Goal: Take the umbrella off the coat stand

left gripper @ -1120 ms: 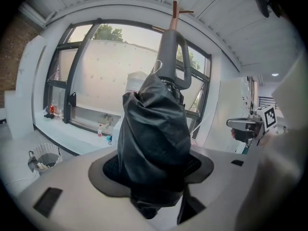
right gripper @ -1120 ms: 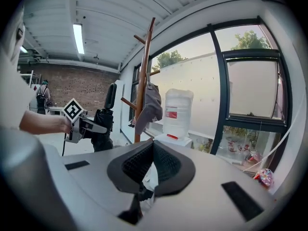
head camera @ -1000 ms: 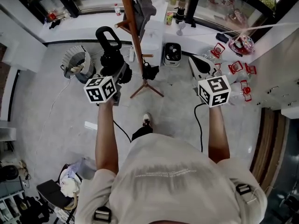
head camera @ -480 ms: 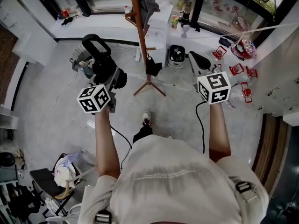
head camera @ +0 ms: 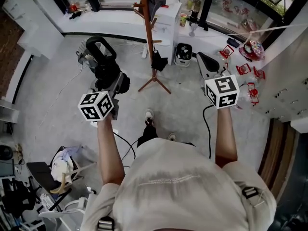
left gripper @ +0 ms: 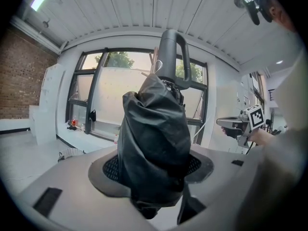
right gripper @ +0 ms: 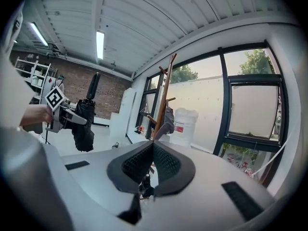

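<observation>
Umbrella (head camera: 102, 61), black and folded, is clamped in the left gripper (head camera: 115, 81), apart from the coat stand (head camera: 148, 28). Right gripper (head camera: 208, 65) is pinched together, empty. A small fan (head camera: 183, 52) stands beyond the stand's feet.

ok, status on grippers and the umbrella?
Left gripper shut on umbrella, handle up. Right gripper shut, empty. Umbrella off the coat stand, clear of it. Nothing in the way.

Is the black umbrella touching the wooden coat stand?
Apart. In the head view, bare grey floor shows between the umbrella, gripped in the left claw, and the coat stand.
</observation>
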`<state>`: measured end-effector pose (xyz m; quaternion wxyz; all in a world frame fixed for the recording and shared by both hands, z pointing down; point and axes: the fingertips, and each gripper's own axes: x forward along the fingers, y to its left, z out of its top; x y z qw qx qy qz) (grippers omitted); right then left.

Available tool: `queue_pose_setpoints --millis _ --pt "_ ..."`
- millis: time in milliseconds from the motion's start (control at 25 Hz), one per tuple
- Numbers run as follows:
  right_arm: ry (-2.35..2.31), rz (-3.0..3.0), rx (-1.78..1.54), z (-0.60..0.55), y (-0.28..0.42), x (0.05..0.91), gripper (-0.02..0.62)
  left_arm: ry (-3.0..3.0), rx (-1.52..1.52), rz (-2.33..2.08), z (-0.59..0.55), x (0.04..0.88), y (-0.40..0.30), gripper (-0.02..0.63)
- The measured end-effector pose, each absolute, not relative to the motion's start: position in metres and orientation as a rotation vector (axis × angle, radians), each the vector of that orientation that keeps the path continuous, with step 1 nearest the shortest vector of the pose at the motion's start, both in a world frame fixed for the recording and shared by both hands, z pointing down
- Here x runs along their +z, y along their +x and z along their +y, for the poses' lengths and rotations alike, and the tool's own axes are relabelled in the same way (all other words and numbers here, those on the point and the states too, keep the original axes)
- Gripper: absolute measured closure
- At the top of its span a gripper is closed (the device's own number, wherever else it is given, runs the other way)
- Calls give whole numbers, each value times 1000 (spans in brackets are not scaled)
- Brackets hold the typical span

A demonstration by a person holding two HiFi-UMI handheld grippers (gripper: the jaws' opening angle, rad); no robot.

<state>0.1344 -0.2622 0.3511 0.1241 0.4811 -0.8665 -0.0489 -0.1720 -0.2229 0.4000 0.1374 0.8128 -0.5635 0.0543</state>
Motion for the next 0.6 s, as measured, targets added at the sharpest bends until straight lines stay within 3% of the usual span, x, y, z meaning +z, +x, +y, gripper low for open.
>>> queue_pose_setpoints --millis 600 --pt "1355 -2502 -186 -224 138 357 571 2387 165 -1624 -178 393 -151 325"
